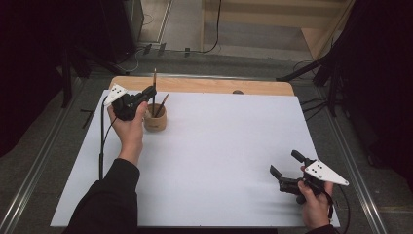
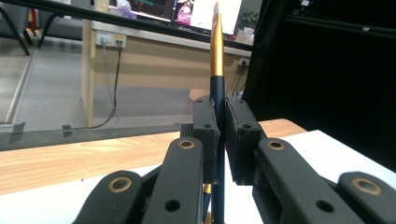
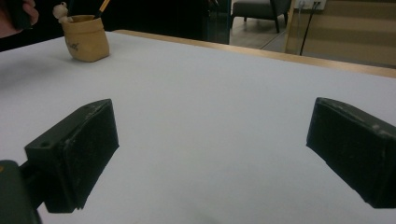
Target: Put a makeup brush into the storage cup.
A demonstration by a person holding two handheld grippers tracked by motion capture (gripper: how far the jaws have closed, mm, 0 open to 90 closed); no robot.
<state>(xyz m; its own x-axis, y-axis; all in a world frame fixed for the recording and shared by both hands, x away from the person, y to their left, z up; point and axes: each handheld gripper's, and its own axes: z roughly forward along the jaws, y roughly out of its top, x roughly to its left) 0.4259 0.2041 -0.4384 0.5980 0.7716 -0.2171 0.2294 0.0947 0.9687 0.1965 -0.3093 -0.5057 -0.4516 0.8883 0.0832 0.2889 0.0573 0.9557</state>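
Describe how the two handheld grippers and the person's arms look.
Both grippers are black, with hinged links showing brass-ringed pivots and flat rectangular pads. The left gripper and the right gripper each carry a pale three-cornered plate with dark dots and trail a thin black cable. The left sleeve is black and long.

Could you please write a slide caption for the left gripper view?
Left gripper shut on an upright pen, above the table.

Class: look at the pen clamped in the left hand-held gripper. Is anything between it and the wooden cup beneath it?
Nothing visible. The left hand-held gripper holds the pen upright over the wooden cup, where another pen leans to one side.
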